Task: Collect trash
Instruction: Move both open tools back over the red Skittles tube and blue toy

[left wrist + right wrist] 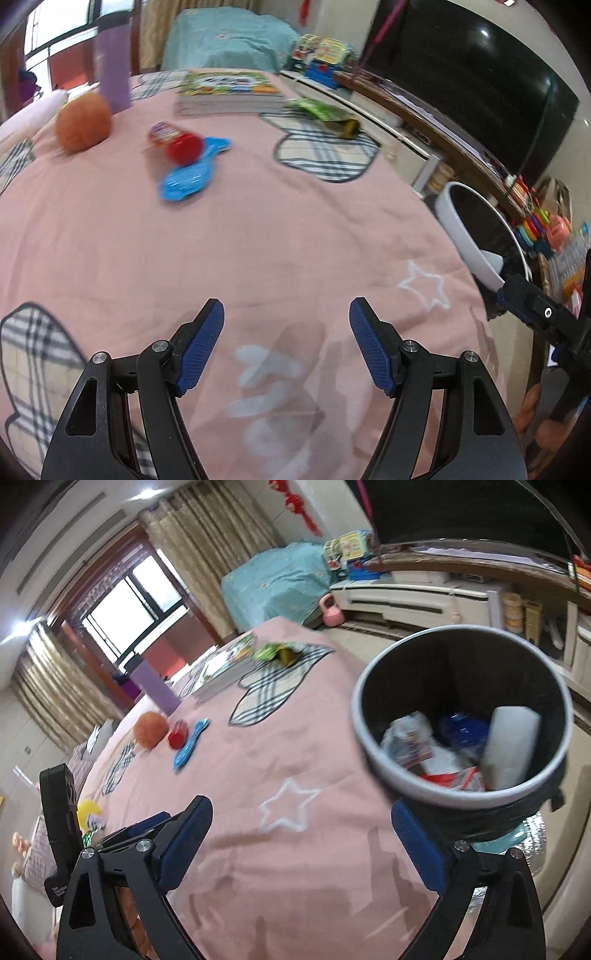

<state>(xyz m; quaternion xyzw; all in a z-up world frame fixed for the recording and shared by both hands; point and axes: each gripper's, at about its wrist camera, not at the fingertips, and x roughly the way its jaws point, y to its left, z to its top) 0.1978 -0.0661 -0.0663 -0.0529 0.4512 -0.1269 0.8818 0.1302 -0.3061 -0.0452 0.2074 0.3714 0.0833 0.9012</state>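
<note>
A grey bin (461, 716) with a black inside stands beside the pink bed; it holds a white roll, a blue wrapper and other packets. In the left wrist view the bin (458, 221) is at the right edge. On the bed lie a blue wrapper (190, 173), a red-capped jar (177, 142) and a green snack bag (325, 116). My left gripper (286, 321) hangs open over bare bedspread. My right gripper (301, 821) is wide open, empty, near the bin's rim. The blue wrapper (190, 744), the jar (178, 734) and the green bag (275, 651) lie farther back in the right wrist view.
An orange ball (83, 122), a purple box (112, 62) and a stack of books (229, 92) sit at the bed's far side. A TV (476, 74) on a cabinet with toys lines the right wall. A teal-covered piece of furniture (273, 583) stands beyond the bed.
</note>
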